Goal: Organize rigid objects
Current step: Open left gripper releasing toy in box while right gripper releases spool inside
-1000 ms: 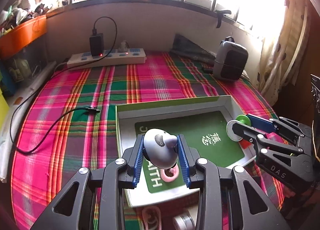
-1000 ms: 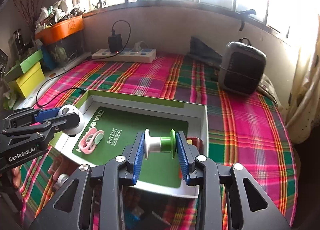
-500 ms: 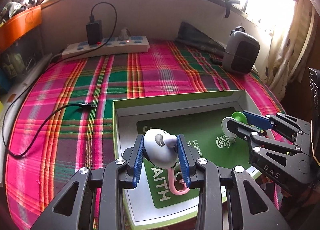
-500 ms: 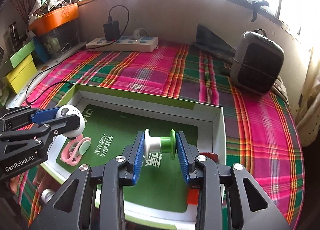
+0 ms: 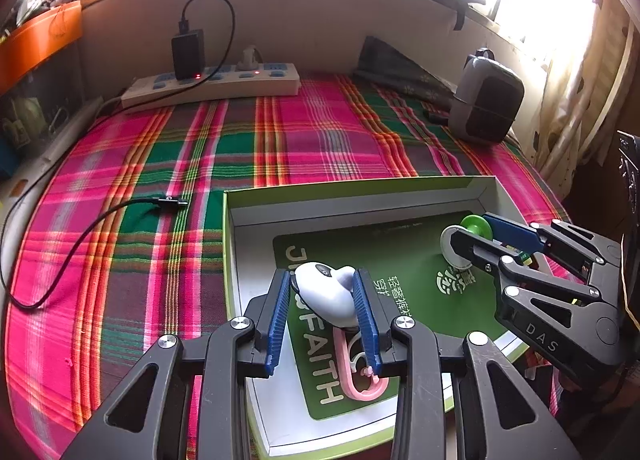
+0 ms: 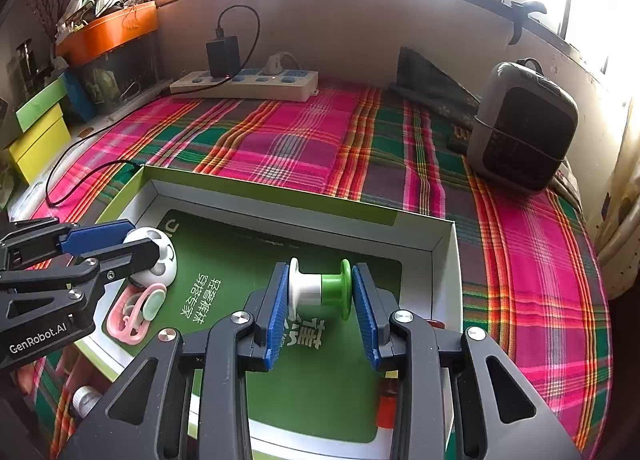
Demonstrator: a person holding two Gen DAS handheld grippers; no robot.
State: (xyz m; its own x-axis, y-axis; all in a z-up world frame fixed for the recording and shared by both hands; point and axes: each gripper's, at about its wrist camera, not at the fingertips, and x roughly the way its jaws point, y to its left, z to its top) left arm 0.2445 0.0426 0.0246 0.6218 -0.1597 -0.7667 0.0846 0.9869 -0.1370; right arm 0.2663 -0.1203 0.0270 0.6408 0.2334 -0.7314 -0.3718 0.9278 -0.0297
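My left gripper is shut on a white rounded gadget with grey spots and holds it over the left part of an open white box with a green liner. A pink clip lies on the liner under it. My right gripper is shut on a white and green spool over the box's right part. Each gripper shows in the other view: the right one, the left one.
The box sits on a pink and green plaid cloth. A power strip with a black charger lies at the back, its cable end left of the box. A grey heater stands at the back right. Small items lie near the box's front-left corner.
Both grippers have moved forward over the box, still holding their objects. The pink clip now lies closer under my left gripper.
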